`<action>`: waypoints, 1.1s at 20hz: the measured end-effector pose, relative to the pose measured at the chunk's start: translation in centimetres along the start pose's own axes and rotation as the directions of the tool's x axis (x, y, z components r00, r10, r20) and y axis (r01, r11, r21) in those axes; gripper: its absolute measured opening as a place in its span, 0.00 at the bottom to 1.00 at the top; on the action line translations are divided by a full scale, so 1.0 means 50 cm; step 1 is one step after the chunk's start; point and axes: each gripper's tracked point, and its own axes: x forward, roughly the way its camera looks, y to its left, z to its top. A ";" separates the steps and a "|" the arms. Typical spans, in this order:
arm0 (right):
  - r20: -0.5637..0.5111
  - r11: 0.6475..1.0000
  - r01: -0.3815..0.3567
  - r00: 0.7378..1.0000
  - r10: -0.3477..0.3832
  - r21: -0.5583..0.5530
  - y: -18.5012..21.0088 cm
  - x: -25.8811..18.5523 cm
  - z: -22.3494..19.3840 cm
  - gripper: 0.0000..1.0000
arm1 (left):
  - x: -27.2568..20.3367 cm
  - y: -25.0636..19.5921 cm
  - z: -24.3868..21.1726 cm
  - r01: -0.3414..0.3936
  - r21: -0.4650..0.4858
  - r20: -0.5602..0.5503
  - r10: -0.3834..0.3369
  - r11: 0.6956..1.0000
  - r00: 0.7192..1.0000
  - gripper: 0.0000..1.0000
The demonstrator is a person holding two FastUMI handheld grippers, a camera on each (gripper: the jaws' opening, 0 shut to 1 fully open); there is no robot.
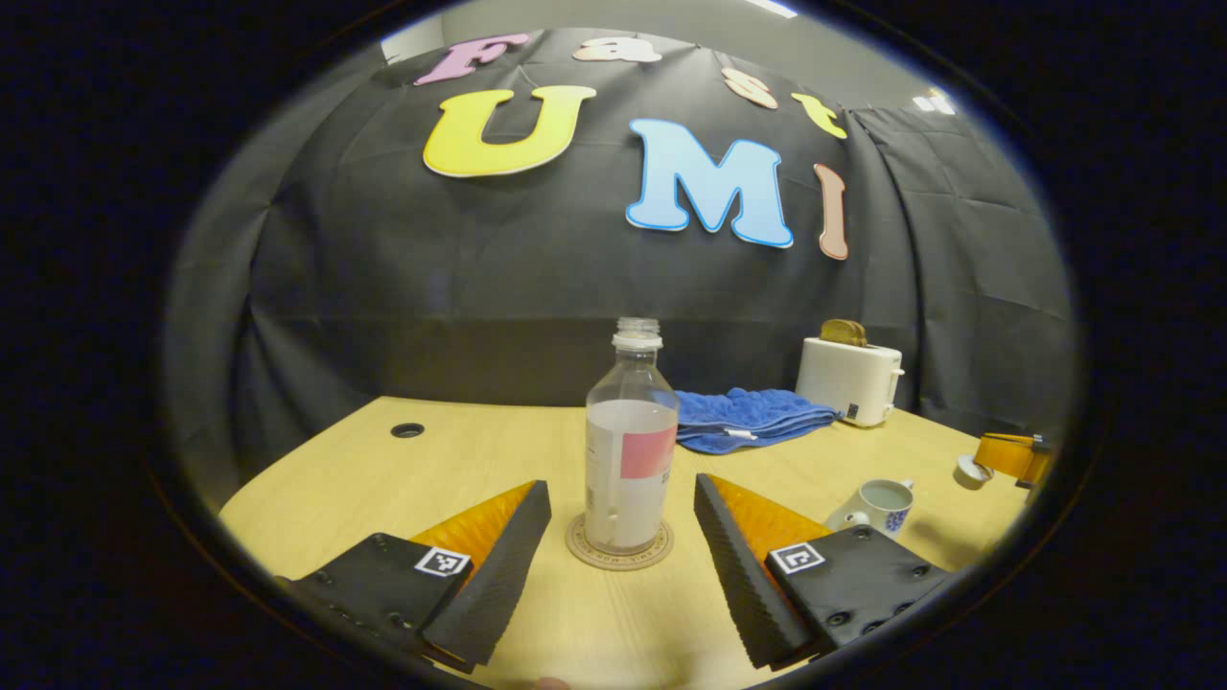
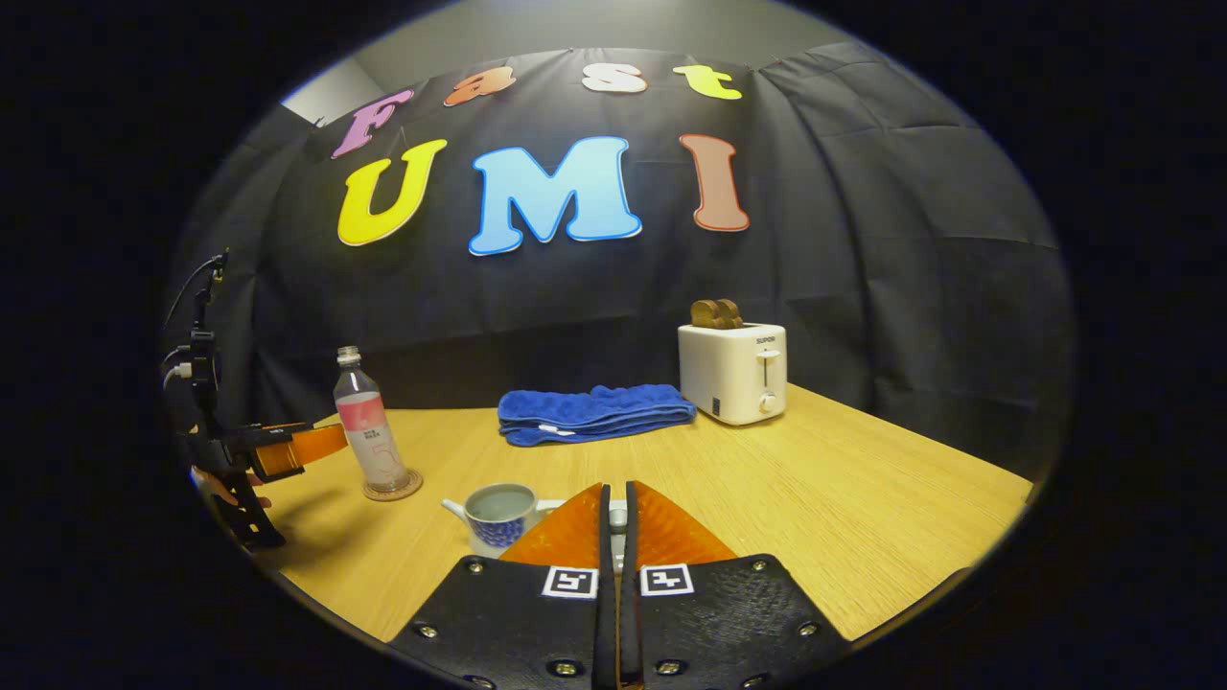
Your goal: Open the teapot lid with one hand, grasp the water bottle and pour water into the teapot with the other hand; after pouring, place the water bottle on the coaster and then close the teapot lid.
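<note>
Left gripper (image 1: 623,546) jaws apart astride bottle (image 1: 630,450) frame-center; right gripper (image 2: 613,522) pinched on lid (image 2: 618,517), we reckoned. Bottle light, slick; grip mid-body.

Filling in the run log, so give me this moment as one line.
bottle: on coaster, uncapped | left gripper: open, astride bottle | right gripper: jaws closed on lid | teapot: open, holds water

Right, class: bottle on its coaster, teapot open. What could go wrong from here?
1. The left gripper has open jaws flanking the water bottle, which looks uncapped; a crooked retreat could tip it off the coaster.
2. The right gripper pinches the small lid; set askew, it could slip or splash the filled teapot.
</note>
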 end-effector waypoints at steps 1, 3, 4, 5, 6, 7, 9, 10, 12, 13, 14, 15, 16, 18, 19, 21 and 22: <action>0.006 1.000 -0.016 1.000 0.016 -0.004 0.016 0.009 0.006 0.02 | -0.014 0.002 0.001 -0.012 0.013 0.009 0.011 1.000 1.000 1.00; 0.007 0.999 -0.048 0.999 0.048 -0.007 0.048 0.027 0.012 0.02 | -0.044 -0.002 0.000 -0.025 0.048 0.023 0.023 0.999 0.999 1.00; 0.004 0.998 -0.063 0.998 0.063 -0.005 0.062 0.037 0.011 0.02 | -0.056 -0.003 -0.001 -0.029 0.059 0.026 0.028 0.998 0.999 1.00; -0.003 0.997 -0.077 0.997 0.077 -0.005 0.075 0.047 0.010 0.02 | -0.070 -0.004 -0.003 -0.036 0.064 0.031 0.034 0.997 0.999 1.00; -0.007 0.996 -0.086 0.996 0.086 -0.006 0.086 0.057 0.007 0.02 | -0.081 -0.004 -0.008 -0.045 0.065 0.036 0.042 0.997 0.998 1.00; -0.011 0.996 -0.093 0.996 0.092 -0.009 0.096 0.066 0.006 0.02 | -0.091 -0.007 -0.011 -0.048 0.066 0.041 0.046 0.997 0.998 1.00; -0.021 0.994 -0.107 0.994 0.107 -0.018 0.115 0.082 0.000 0.02 | -0.099 -0.010 -0.018 -0.052 0.062 0.043 0.049 0.997 0.998 1.00; -0.030 0.993 -0.117 0.993 0.116 -0.023 0.126 0.088 -0.005 0.02 | -0.100 -0.011 -0.021 -0.049 0.060 0.038 0.047 0.997 0.998 1.00; -0.042 0.991 -0.130 0.991 0.129 -0.026 0.140 0.099 -0.012 0.02 | -0.106 -0.008 -0.034 -0.055 0.052 0.032 0.054 0.997 0.998 1.00; -0.046 0.991 -0.133 0.990 0.131 -0.028 0.145 0.104 -0.015 0.02 | -0.108 -0.005 -0.033 -0.060 0.049 0.034 0.059 0.997 0.998 1.00; -0.051 0.991 -0.132 0.990 0.130 -0.033 0.148 0.110 -0.019 0.02 | -0.111 -0.003 -0.035 -0.064 0.046 0.035 0.062 0.997 0.997 1.00; -0.056 0.991 -0.131 0.990 0.129 -0.038 0.149 0.115 -0.022 0.02 | -0.113 -0.003 -0.036 -0.062 0.044 0.035 0.061 0.997 0.998 1.00; -0.061 0.991 -0.129 0.990 0.126 -0.043 0.150 0.119 -0.027 0.02 | -0.115 -0.002 -0.036 -0.063 0.045 0.036 0.061 0.997 0.997 1.00; -0.074 0.991 -0.125 0.990 0.121 -0.046 0.148 0.125 -0.036 0.02 | -0.115 0.000 -0.033 -0.064 0.047 0.042 0.062 0.997 0.997 1.00; -0.080 0.991 -0.123 0.990 0.119 -0.045 0.147 0.131 -0.040 0.02 | -0.117 0.000 -0.030 -0.065 0.046 0.046 0.063 0.997 0.997 1.00; -0.092 0.992 -0.124 0.988 0.120 -0.036 0.144 0.130 -0.049 0.02 | -0.118 -0.002 -0.025 -0.063 0.046 0.051 0.061 0.997 0.997 1.00; -0.095 0.992 -0.124 0.988 0.120 -0.031 0.144 0.130 -0.050 0.02 | -0.120 -0.004 -0.026 -0.062 0.046 0.050 0.060 0.997 0.997 1.00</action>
